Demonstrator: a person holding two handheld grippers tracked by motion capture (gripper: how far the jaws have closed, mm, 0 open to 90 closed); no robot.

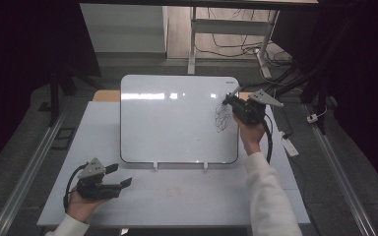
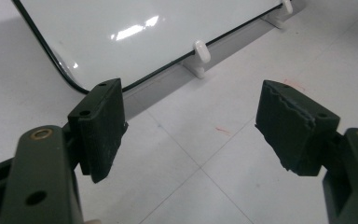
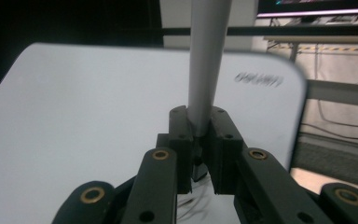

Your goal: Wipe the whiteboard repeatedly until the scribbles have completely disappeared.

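- My right tool point(image 3: 198, 135) has its jaws clamped together on a grey marker point(image 3: 207, 60), which sticks straight up out of them in the right gripper view.
- In the high view this right tool point(image 1: 232, 100) sits over the right side of the whiteboard point(image 1: 172, 118), just beside a black scribble point(image 1: 221, 118) drawn there.
- My right hand point(image 1: 250, 133) and white sleeve point(image 1: 268, 196) reach up from the bottom edge to hold it.
- My left tool point(image 2: 189, 126) has its jaws wide apart, with nothing between them but the table point(image 2: 205, 154).
- In the high view my left tool point(image 1: 119, 176) rests low over the table's front left part, well apart from the right one, pointing towards the board's lower left corner.
- The whiteboard leans on small white clips point(image 2: 201, 50) along its bottom edge.
- The table point(image 1: 177, 196) is white, with faint red marks point(image 2: 223, 131) on it.
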